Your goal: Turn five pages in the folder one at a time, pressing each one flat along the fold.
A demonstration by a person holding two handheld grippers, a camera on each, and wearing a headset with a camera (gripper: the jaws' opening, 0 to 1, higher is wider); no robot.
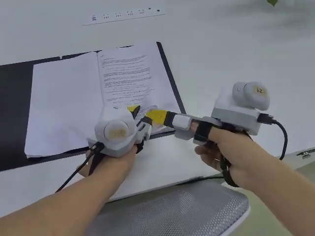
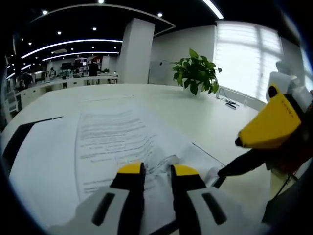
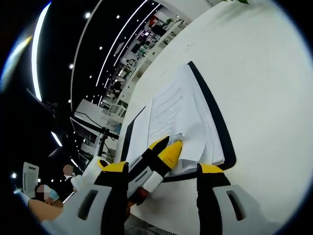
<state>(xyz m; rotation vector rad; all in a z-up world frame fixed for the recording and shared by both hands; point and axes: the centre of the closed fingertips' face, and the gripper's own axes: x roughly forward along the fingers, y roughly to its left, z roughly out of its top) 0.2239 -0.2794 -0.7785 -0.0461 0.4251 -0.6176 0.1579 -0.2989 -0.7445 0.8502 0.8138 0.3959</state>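
The black folder (image 1: 15,83) lies open on the white table. Its left page (image 1: 64,98) is blank and its right page (image 1: 125,73) is printed. My left gripper (image 1: 139,114) rests over the printed page's lower right corner. In the left gripper view its yellow-tipped jaws (image 2: 157,170) stand a narrow gap apart, with the printed page (image 2: 112,132) showing between them. My right gripper (image 1: 156,118) comes in from the right, close beside the left one. In its own view the right gripper (image 3: 163,169) is wide open, and the left gripper (image 3: 166,148) sits between its jaws at the page stack's corner (image 3: 195,152).
A white power strip (image 1: 123,14) lies at the far side of the table. A grey mesh chair seat (image 1: 172,211) sits below the table's near edge. A potted plant (image 2: 195,73) stands far off on the table. Black cables trail from both grippers.
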